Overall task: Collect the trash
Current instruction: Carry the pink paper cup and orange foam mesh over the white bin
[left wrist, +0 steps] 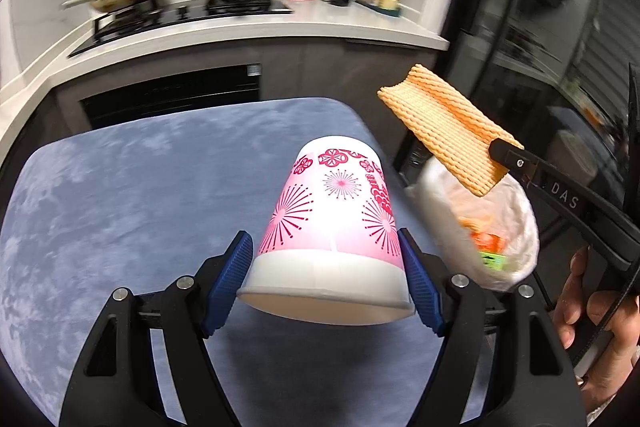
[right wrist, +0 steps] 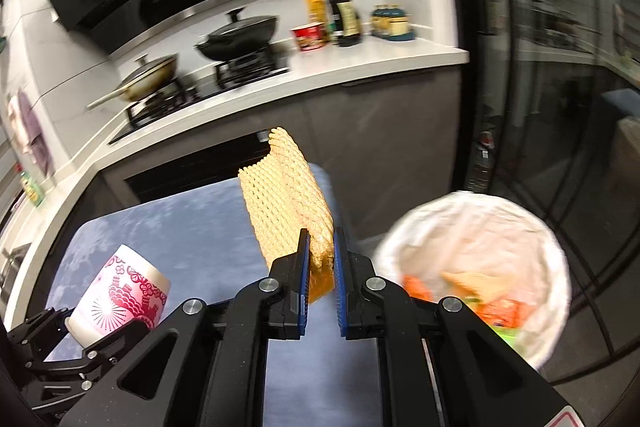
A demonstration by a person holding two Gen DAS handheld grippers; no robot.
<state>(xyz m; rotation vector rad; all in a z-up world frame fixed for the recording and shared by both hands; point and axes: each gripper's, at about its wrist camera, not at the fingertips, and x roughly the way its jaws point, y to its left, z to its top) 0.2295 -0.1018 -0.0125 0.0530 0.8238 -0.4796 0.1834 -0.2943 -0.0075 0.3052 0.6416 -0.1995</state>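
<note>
While the left gripper [left wrist: 326, 277] clamps the cup [left wrist: 334, 227] by its rim end, base pointing away, the cup hangs tilted above the blue table [left wrist: 120, 195]. Jaws spread to cup width, both pads on its sides. To the right, the right gripper [left wrist: 505, 157] pinches the orange foam net [left wrist: 444, 127] over the near rim of the bin [left wrist: 516, 227]; a hand [left wrist: 600, 323] grips its handle.

Right wrist: right gripper [right wrist: 321, 267] nearly closed, pads squeezing the net's [right wrist: 286, 199] lower edge, net sticking up. Bin [right wrist: 476, 279], white-lined, trash inside, sits lower right, just beside the fingers. Cup [right wrist: 122, 291] in the left gripper [right wrist: 80, 339] at lower left, above the table [right wrist: 192, 227].
</note>
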